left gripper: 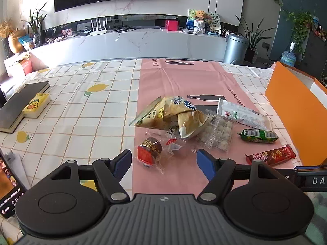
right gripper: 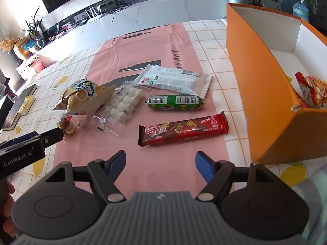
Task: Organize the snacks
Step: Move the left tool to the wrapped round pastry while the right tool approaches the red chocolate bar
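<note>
Snacks: a loose cluster is spread on the pink runner (right gripper: 143, 163) at the middle of both views, on the bench (left gripper: 81, 102).
Left gripper (left gripper: 164, 159): the fingers are spread wide and nothing is held; a small clear-wrapped cake (left gripper: 150, 150) lies on the runner just ahead, between their tips.
Right gripper (right gripper: 160, 161): the fingers are spread and empty; the red wafer bar (right gripper: 183, 129) lies crosswise just beyond them.
Small cake, handling: judged light, soft and easily crushed; the crinkly film is best pinched across the wrapper's bulge, gently.
Wafer bar, handling: judged light, fairly stiff yet brittle; it is best taken across its narrow width near the middle, so it stays level.
Green sausage (right gripper: 175, 102): lies above the bar in the right view; round and slick, so likely to roll or slip under a loose pinch.
Clear tray of white balls (right gripper: 122, 104): thin plastic, probably crackly and flexible.
Yellow chip bags (left gripper: 169, 114): puffed and airy, easily squashed; the sealed edge offers the safer hold.
White packet (right gripper: 173, 79): flat, lying furthest up the runner.
Orange box (right gripper: 265, 94): open at the right edge, well clear of the cluster; a red snack bag (right gripper: 312, 91) already lies inside.
</note>
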Tool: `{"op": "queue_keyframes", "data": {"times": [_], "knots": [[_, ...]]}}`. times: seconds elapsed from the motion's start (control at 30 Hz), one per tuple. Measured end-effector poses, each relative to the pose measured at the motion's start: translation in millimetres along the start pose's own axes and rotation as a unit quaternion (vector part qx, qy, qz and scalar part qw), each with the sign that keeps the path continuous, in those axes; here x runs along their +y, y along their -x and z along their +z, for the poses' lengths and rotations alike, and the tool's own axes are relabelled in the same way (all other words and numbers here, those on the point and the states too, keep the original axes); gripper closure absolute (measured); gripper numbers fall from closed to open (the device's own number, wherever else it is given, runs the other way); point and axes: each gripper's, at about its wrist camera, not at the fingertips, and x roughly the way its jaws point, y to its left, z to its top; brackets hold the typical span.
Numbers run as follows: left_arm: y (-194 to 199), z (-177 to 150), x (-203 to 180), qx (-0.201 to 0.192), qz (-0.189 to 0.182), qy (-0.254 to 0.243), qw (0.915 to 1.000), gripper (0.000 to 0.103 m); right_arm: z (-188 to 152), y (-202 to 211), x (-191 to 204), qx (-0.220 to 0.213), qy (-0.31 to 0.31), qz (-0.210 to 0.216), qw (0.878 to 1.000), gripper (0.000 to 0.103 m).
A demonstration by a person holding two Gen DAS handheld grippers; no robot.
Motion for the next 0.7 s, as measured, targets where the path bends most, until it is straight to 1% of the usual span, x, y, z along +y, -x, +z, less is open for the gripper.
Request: {"op": "queue_keyframes", "data": {"times": [0.13,0.23,0.33,0.47,0.57,0.6,0.7], "knots": [[-18.3,3.4,2.0,0.008,-0.001,-0.025,0.9996,0.018,7.2,-16.0,-2.5,0.018,-0.019,-0.011,1.000,0.030],[-28.6,4.9,1.1,0.009,-0.001,-0.050,0.9987,0.018,12.2,-26.3,-11.9,0.032,-0.056,-0.013,0.998,0.030],[-38.1,6.5,0.2,0.013,0.006,-0.068,0.9976,0.018,18.0,-30.2,-16.6,0.025,-0.074,-0.019,0.997,0.027],[-48.5,7.0,0.8,0.021,0.005,-0.075,0.9969,0.020,26.0,-35.0,-18.7,0.015,-0.091,-0.024,0.995,0.027],[-50.8,5.9,0.2,0.024,0.003,-0.077,0.9968,0.024,31.7,-40.2,-16.5,0.003,-0.088,-0.040,0.995,0.027],[-51.1,6.0,-0.2,0.024,0.004,-0.078,0.9967,0.024,33.0,-42.2,-14.4,0.000,-0.083,-0.051,0.995,0.028],[-50.8,6.1,-1.2,0.028,0.008,-0.080,0.9963,0.033,35.3,-48.3,-6.2,-0.012,-0.055,-0.076,0.996,0.038]]}}
